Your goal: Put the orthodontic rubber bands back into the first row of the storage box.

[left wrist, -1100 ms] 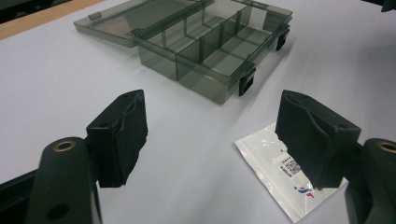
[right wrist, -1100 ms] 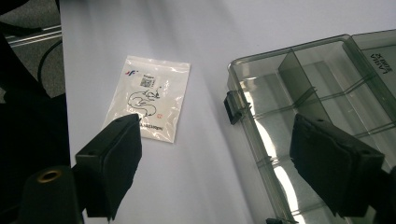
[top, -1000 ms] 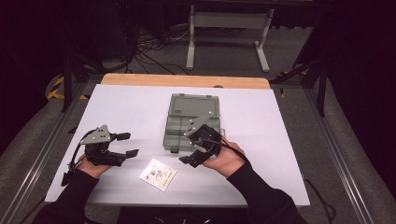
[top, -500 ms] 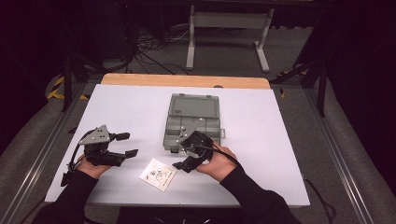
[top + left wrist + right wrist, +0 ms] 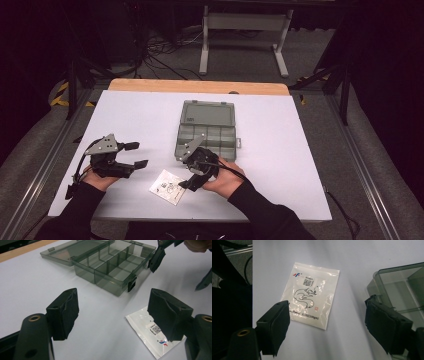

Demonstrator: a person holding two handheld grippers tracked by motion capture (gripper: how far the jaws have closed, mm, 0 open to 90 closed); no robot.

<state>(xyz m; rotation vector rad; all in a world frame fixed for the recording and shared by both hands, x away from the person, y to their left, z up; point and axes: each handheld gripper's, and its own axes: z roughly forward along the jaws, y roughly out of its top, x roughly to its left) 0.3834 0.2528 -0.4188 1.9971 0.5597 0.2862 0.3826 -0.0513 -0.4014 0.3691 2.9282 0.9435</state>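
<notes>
1. Right gripper (image 5: 191, 176): released, jaws apart above small white printed plastic bag (image 5: 168, 186).
2. Left gripper (image 5: 134, 155): released, empty, left of bag.
3. Bag: flat, just before open grey compartment box (image 5: 209, 131).

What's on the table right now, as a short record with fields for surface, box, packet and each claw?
surface: white table
box: grey compartment box, lid open, compartments look empty
packet: small white bag flat on the table, near side of box
left claw: left claw open, nothing between jaws
right claw: right claw open, above the bag, not gripping it
</notes>
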